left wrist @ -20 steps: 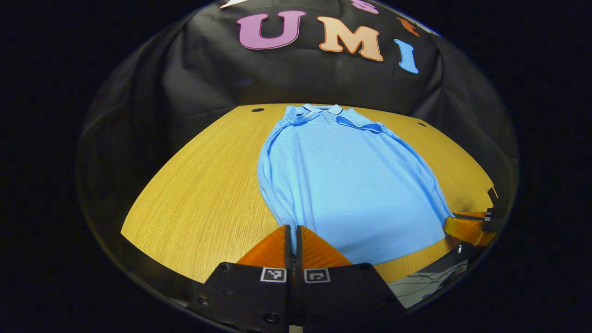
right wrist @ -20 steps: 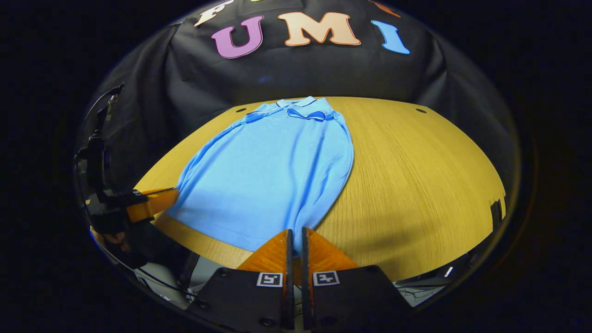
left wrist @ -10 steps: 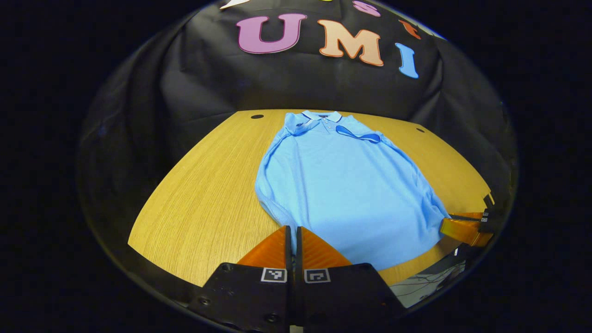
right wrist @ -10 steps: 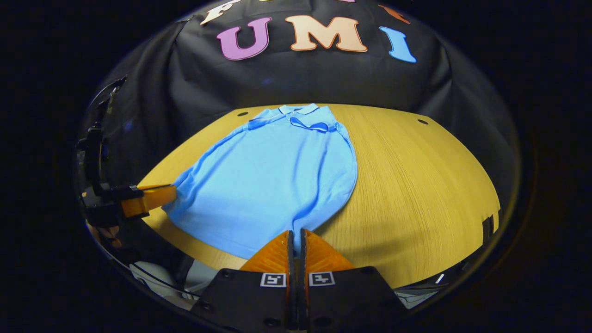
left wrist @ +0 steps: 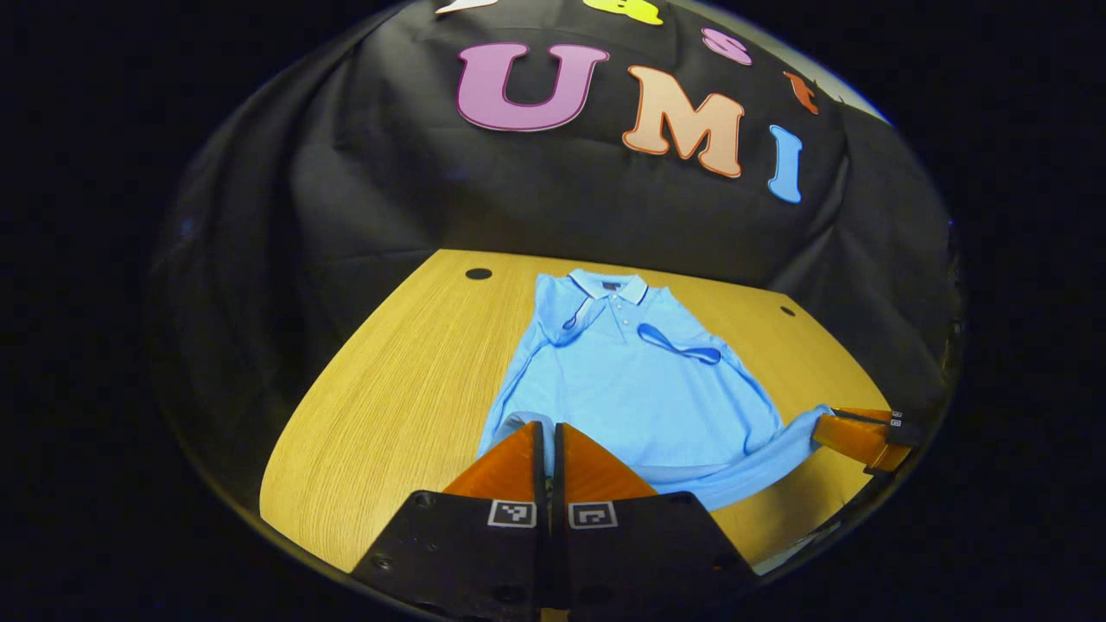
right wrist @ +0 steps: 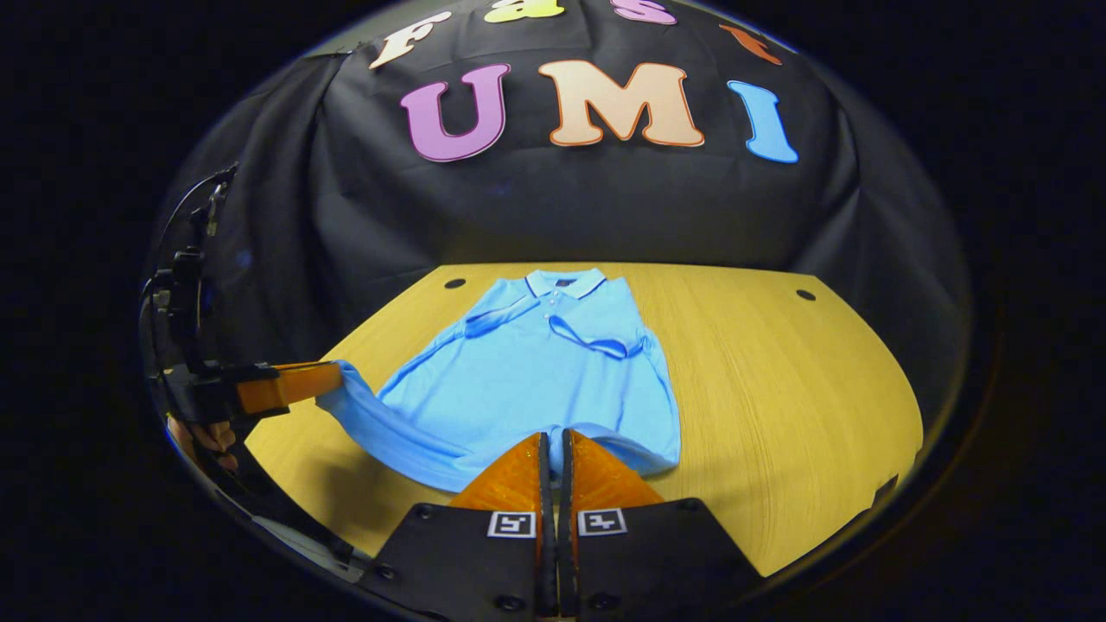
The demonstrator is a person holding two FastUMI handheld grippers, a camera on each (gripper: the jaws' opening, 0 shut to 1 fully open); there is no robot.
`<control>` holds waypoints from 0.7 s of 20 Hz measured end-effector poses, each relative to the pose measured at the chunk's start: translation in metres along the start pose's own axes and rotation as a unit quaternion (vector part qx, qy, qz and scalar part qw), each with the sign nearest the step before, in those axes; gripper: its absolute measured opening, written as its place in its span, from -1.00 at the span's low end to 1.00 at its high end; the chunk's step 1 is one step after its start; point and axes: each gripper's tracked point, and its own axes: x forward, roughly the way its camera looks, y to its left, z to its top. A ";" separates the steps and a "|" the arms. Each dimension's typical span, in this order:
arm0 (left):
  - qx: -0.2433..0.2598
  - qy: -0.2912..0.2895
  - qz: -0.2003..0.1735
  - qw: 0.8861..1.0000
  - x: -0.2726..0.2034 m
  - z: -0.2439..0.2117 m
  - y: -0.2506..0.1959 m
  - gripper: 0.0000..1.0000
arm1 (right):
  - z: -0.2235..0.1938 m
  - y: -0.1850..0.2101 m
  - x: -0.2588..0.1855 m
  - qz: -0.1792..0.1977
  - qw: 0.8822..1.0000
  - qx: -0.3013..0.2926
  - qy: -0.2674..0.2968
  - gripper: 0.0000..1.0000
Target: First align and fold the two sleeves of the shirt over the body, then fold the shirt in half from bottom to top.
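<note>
A light blue polo shirt (left wrist: 639, 389) lies on the wooden table (left wrist: 389, 389), collar (left wrist: 610, 288) at the far end and both sleeves folded across the chest. My left gripper (left wrist: 546, 426) is shut on the left corner of the bottom hem, which hangs above the table. In the right gripper view the shirt (right wrist: 536, 380) shows the same, with my right gripper (right wrist: 553, 434) shut on the hem's right corner. The lifted hem sags between the two grippers. The right gripper (left wrist: 821, 429) appears at the edge of the left gripper view, and the left gripper (right wrist: 333, 377) at the left of the right gripper view.
Two small dark holes (left wrist: 478, 274) (left wrist: 787, 311) mark the table's far corners. The booth's black cloth wall (right wrist: 553, 216) rises right behind the table. A hand (right wrist: 203, 436) holds the left gripper, with cables above it. Bare wood (right wrist: 778, 389) stretches right of the shirt.
Both grippers have risen and moved toward the collar, taking the bottom hem with them. The shirt's lower part has come off the table and now covers part of the body.
</note>
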 end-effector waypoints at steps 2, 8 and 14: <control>0.006 -0.009 -0.014 1.000 0.023 0.028 0.006 -1.00 | 0.031 -0.005 0.023 -0.016 1.000 0.017 -0.016 -0.93; 0.005 -0.045 -0.056 0.997 0.093 0.110 0.007 -1.00 | 0.119 -0.033 0.084 -0.072 0.995 0.022 -0.066 -0.93; 0.008 -0.060 -0.044 0.997 0.167 0.155 0.008 -1.00 | 0.175 -0.063 0.164 -0.069 0.994 0.006 -0.080 -0.94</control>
